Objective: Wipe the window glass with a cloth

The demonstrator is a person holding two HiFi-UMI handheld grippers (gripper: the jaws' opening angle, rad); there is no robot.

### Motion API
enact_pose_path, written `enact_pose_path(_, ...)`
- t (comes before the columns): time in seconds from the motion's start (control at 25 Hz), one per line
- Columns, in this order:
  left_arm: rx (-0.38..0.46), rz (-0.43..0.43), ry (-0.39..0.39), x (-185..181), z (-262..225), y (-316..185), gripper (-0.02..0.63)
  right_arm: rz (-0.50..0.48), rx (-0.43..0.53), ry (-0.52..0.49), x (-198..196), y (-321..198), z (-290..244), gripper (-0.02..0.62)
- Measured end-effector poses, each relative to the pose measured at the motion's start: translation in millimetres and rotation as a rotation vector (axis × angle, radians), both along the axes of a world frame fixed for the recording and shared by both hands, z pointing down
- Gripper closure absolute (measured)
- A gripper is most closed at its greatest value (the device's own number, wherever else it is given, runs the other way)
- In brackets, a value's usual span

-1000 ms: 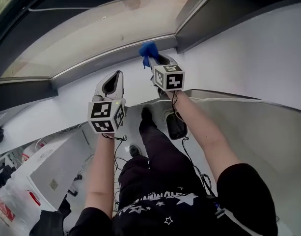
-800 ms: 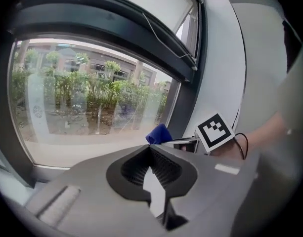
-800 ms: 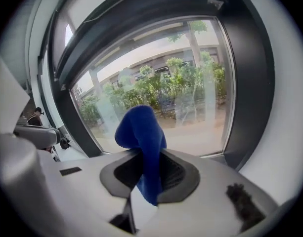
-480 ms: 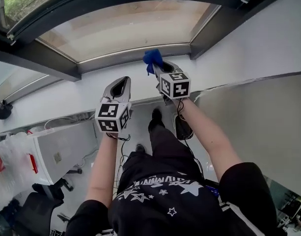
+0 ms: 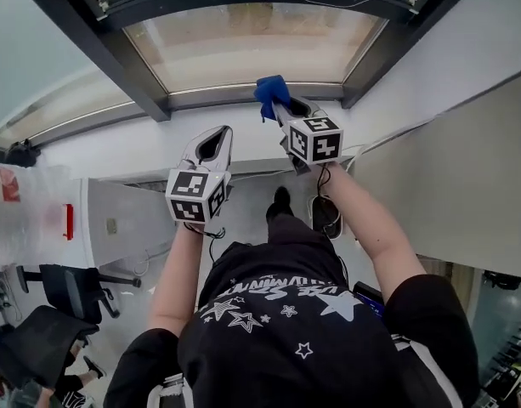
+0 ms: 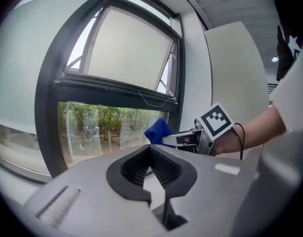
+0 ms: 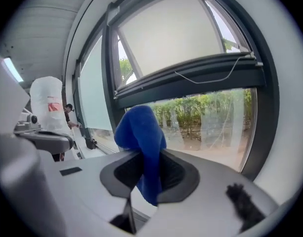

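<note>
Head view shows a small change against half a second before: both grippers stand a little higher in the picture, and more of the dark window frame (image 5: 141,83) comes in at the upper left. The cloth (image 5: 270,90) stays at the lower edge of the window glass (image 5: 243,45), near its right corner.

The right gripper (image 5: 283,109) has its jaws pressed together on the blue cloth. In the right gripper view the cloth (image 7: 141,132) rises from between the jaws as a rounded bunch, and a short end hangs below them. The clear glass (image 7: 210,117) with green trees behind it lies just past the cloth; I cannot tell if they touch.

The left gripper (image 5: 216,138) is held beside the right one, lower and apart from the window. Its jaws meet at the tips and nothing is between them.

I count one cloth, two grippers, and one marker cube (image 5: 315,140) on each gripper, so two cubes.
</note>
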State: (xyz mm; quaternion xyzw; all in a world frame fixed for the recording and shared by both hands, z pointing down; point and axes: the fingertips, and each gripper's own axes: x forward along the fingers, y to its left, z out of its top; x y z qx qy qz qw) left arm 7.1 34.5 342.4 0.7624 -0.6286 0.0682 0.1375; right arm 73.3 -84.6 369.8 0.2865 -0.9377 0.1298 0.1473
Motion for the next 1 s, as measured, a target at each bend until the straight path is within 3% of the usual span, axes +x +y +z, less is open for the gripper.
enact_pose_path(0.24,0.043,0.004,0.031,7,-19,49,0.598,-0.025,0.004,-0.02,11,65,-24,0.522)
enact_pose_path(0.56,0.05,0.099,0.034,33,-23,88,0.598,0.028,0.004,-0.005,44,138,-30,0.522)
enact_pose_path(1.0,0.035,0.065,0.043,44,-23,123,0.598,0.032,-0.035,-0.036,71,174,-29,0.522)
